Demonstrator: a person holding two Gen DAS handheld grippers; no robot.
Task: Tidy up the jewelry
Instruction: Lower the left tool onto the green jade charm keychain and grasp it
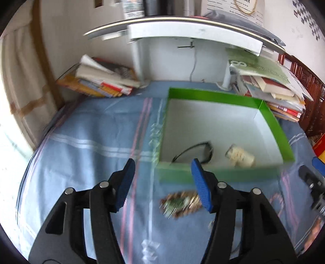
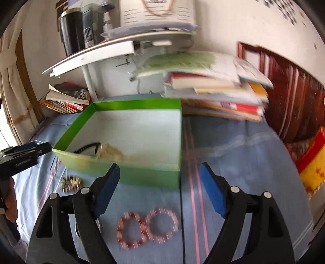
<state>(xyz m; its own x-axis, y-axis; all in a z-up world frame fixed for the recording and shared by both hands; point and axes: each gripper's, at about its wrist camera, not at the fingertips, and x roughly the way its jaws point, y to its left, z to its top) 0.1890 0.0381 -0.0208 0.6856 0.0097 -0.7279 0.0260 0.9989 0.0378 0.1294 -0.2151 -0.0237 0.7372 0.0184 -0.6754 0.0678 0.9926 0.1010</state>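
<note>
Large "8" on green booklet (image 1: 262, 67).

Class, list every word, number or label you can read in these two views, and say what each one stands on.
"8": green-and-white booklet topping the right book stack.
"Z": dark can on the shelf.
Printed lines on the white paper bag: too blurred to read.
Dark book cover in the left stack: characters too small to read.

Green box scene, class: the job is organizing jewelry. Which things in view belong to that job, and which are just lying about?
Belongs to the job:
green box
black cord piece and pale bead piece inside it
two red-and-white bead bracelets on the blue cloth
brown-and-green bead cluster

Just lying about:
left book pile
right book pile
white shelf
dark tumbler
</note>
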